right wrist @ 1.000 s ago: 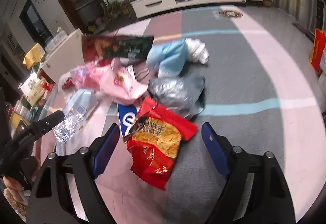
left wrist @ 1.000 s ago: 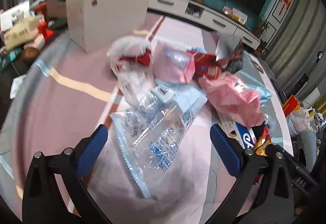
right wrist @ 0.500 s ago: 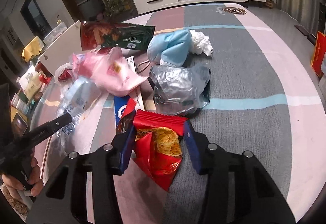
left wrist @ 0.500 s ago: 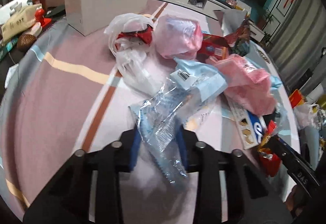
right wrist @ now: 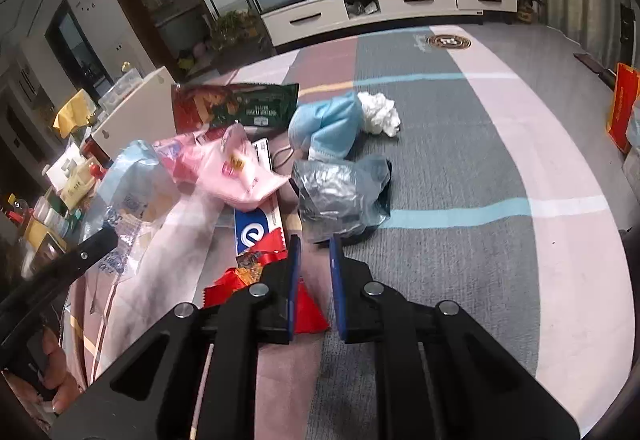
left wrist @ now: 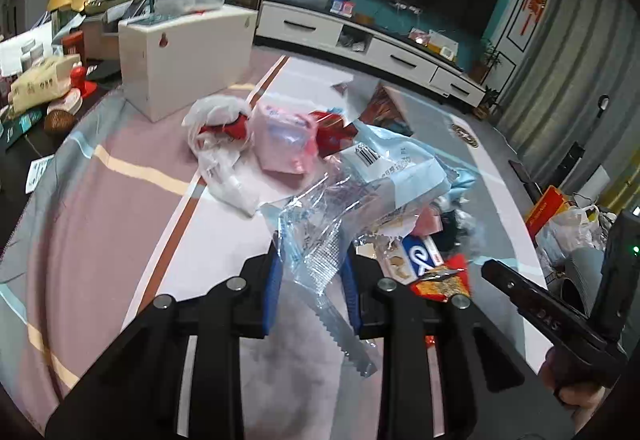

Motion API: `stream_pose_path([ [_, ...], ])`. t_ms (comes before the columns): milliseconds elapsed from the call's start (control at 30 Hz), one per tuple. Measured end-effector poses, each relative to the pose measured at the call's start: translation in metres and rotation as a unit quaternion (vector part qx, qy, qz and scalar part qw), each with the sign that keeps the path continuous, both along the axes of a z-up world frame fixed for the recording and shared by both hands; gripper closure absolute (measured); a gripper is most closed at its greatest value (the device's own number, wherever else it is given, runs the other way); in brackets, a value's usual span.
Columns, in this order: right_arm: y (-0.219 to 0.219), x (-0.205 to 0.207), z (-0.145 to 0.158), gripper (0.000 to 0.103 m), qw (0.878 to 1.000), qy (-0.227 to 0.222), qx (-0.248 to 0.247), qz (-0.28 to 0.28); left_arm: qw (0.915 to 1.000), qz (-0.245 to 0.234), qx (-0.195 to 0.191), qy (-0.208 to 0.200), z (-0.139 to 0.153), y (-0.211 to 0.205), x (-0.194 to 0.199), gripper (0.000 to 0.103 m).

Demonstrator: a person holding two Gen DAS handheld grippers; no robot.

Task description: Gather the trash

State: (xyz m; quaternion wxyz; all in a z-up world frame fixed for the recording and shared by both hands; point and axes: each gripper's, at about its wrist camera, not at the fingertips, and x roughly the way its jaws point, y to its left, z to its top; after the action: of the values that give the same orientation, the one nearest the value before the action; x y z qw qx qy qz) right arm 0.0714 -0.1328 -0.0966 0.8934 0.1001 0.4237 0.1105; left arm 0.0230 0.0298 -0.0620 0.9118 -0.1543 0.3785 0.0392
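Since 0.5 s ago both grippers have lifted with their loads: the clear-and-blue wrapper point(left wrist: 360, 191) now hangs raised off the rug, and the red snack bag point(right wrist: 240, 280) has slid left of the right gripper's fingers, crumpled.

Left gripper point(left wrist: 310, 280): the 2 blue pads point(left wrist: 272, 288) are drawn close, pinching the crinkled clear end of the wrapper. Its pale blue barcode end points up and away over the pile; a serrated edge trails down toward the camera.

Right gripper point(right wrist: 314, 272): jaws nearly pressed together, with a narrow gap showing at the tips. A red corner of the snack bag shows between the fingers lower down, so it is clamped on the bag; the bulk of the bag bulges out to the left.

Rest of the trash lies on the striped rug point(right wrist: 460, 159):
- pink plastic bag point(right wrist: 236, 175), near the centre of the pile
- grey foil bag point(right wrist: 340, 195), just ahead of the right gripper
- blue-and-white box point(right wrist: 258, 228), flat, partly under the pink bag
- light blue face mask point(right wrist: 328, 127), touching a white tissue wad point(right wrist: 380, 113)
- green-and-red packet point(right wrist: 240, 107), at the far side
- white plastic bag point(left wrist: 218, 131) with red inside, near the white cabinet point(left wrist: 184, 55)
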Motion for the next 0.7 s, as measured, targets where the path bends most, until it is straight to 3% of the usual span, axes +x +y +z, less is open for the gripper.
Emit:
stream_pose_path([
  [367,-0.001,-0.002,0.008,0.086,1.0,-0.004,-0.007,0.008,0.9999,-0.009,0.005,-0.012,0.012,-0.001,-0.004,0.075],
  [467,-0.003,-0.002,0.007,0.071,1.0,-0.001,-0.006,0.005,0.9998,-0.007,0.009,-0.017,0.014,0.001,-0.005,0.075],
  [533,-0.004,-0.001,0.007,0.041,1.0,-0.002,-0.009,0.005,0.9998,-0.006,0.01,-0.018,0.015,0.002,-0.006,0.074],
  [600,-0.003,0.0,0.004,0.033,1.0,0.0,-0.006,0.011,0.9998,-0.004,0.006,-0.017,0.015,0.004,-0.006,0.074],
  [700,0.004,0.007,-0.008,0.03,0.999,0.016,-0.012,0.026,0.9999,-0.004,0.002,-0.016,0.015,0.004,-0.007,0.074],
])
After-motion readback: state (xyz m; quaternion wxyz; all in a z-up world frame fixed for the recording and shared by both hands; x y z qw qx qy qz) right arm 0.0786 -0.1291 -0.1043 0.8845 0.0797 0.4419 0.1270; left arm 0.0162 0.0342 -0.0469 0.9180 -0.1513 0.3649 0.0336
